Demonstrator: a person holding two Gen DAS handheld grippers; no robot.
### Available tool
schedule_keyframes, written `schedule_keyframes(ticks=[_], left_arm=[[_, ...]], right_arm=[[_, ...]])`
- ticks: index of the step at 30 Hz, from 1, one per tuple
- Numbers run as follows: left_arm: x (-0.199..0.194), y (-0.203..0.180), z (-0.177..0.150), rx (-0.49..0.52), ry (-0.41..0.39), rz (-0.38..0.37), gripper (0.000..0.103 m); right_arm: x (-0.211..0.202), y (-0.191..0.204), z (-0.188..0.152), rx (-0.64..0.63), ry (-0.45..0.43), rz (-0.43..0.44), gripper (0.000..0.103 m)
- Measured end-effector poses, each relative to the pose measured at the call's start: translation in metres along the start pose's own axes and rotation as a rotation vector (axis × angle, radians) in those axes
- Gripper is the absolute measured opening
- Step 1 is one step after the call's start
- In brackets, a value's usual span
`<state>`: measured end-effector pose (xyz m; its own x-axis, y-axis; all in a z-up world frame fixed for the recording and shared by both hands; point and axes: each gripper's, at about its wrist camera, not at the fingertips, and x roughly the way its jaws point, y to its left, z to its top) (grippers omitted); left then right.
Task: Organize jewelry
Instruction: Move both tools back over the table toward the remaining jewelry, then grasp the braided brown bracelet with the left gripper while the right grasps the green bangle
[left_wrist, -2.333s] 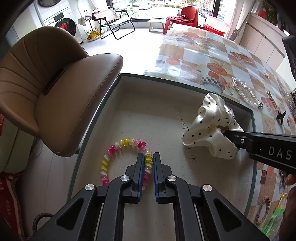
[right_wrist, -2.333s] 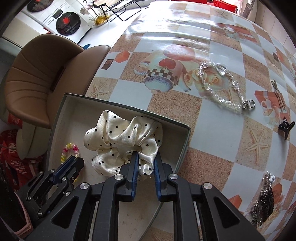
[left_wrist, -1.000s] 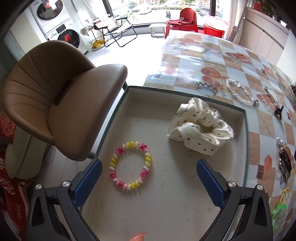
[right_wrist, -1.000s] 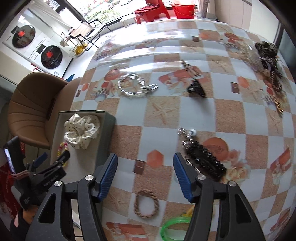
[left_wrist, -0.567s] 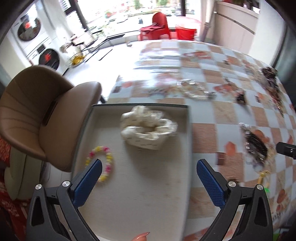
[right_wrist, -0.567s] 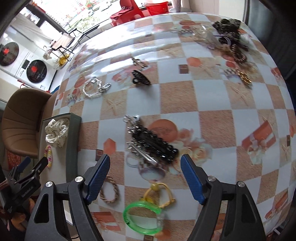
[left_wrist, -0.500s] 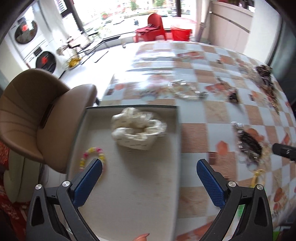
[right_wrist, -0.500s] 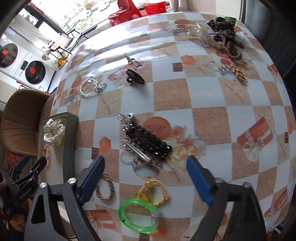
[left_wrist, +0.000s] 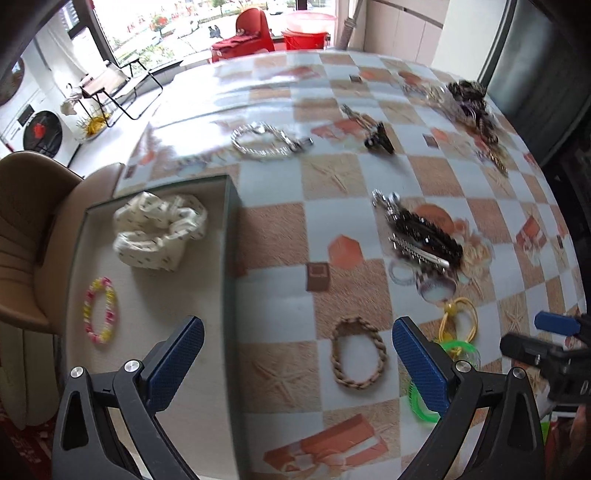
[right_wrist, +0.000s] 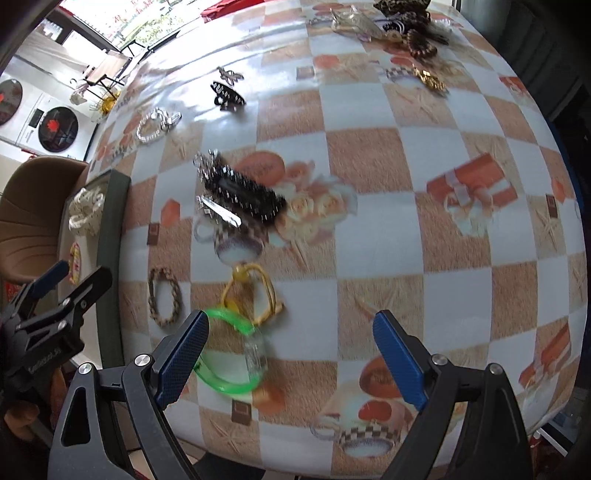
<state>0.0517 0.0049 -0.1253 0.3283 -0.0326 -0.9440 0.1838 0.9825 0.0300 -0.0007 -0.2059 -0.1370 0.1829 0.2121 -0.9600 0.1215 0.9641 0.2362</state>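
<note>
Both grippers hang with jaws wide apart, empty. Nearest the left gripper (left_wrist: 297, 354), a braided bracelet (left_wrist: 357, 355) lies on the tablecloth (left_wrist: 343, 177) beside the tray (left_wrist: 231, 206); light, floppy, best pinched across one side.

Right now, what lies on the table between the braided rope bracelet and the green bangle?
Only bare tablecloth lies between the braided rope bracelet and the green bangle; the right wrist view shows it.

The surface (left_wrist: 343, 173) wears glossy printed oilcloth. The scrunchie (left_wrist: 159, 229) looks satiny cloth, the bangle (right_wrist: 229, 354) translucent green plastic, the braided bracelet (left_wrist: 358, 354) rough cord, the chair (left_wrist: 22, 221) smooth leather.
</note>
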Motion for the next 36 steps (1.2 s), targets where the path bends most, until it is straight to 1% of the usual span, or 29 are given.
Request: schedule_keyframes(ticks=[6,14,15,16,17,22,23,24,25,26,28,29,31,32,33,34,35,36], left_arm=[[0.020,-0.009,-0.006,-0.004,0.050,-0.005,0.103],[0.037,-0.017,-0.011,0.015,0.074,0.004,0.103],[0.039,-0.017,-0.011,0.016,0.078,0.007,0.102],[0.040,-0.017,-0.012,0.015,0.082,0.011,0.095],[0.042,-0.016,-0.013,0.015,0.089,0.015,0.094],[0.049,-0.012,-0.017,0.003,0.108,0.020,0.093],[0.050,-0.012,-0.018,0.006,0.109,0.019,0.092],[0.052,-0.014,-0.019,0.012,0.114,0.023,0.082],[0.055,-0.014,-0.019,0.018,0.123,0.017,0.079],[0.055,-0.014,-0.019,0.015,0.119,0.008,0.079],[0.056,-0.015,-0.018,0.014,0.117,0.004,0.079],[0.056,-0.016,-0.018,0.015,0.116,0.003,0.078],[0.056,-0.018,-0.018,0.019,0.114,-0.004,0.072],[0.055,-0.020,-0.018,0.027,0.112,-0.005,0.070],[0.054,-0.021,-0.020,0.036,0.109,-0.007,0.065],[0.053,-0.023,-0.020,0.045,0.108,-0.013,0.060],[0.051,-0.024,-0.021,0.052,0.107,-0.016,0.058],[0.051,-0.027,-0.020,0.057,0.108,-0.021,0.053]], right_arm=[[0.011,-0.004,-0.014,0.019,0.035,0.006,0.092],[0.024,0.005,-0.025,-0.015,0.053,0.000,0.092],[0.025,0.007,-0.026,-0.018,0.054,0.000,0.092],[0.027,0.008,-0.027,-0.022,0.055,-0.004,0.092],[0.028,0.009,-0.029,-0.027,0.055,-0.008,0.092],[0.034,0.014,-0.029,-0.041,0.052,-0.039,0.092],[0.035,0.014,-0.029,-0.043,0.050,-0.045,0.092],[0.036,0.015,-0.029,-0.046,0.049,-0.054,0.092],[0.038,0.016,-0.028,-0.052,0.047,-0.064,0.092],[0.039,0.018,-0.028,-0.060,0.044,-0.071,0.092],[0.043,0.025,-0.028,-0.079,0.043,-0.087,0.089],[0.044,0.028,-0.029,-0.090,0.041,-0.101,0.084],[0.046,0.035,-0.030,-0.123,0.028,-0.131,0.080],[0.046,0.038,-0.031,-0.137,0.023,-0.145,0.075],[0.046,0.041,-0.032,-0.149,0.018,-0.160,0.070],[0.046,0.045,-0.033,-0.160,0.014,-0.173,0.068],[0.047,0.048,-0.033,-0.171,0.011,-0.184,0.063],[0.048,0.050,-0.033,-0.180,0.008,-0.196,0.058]])
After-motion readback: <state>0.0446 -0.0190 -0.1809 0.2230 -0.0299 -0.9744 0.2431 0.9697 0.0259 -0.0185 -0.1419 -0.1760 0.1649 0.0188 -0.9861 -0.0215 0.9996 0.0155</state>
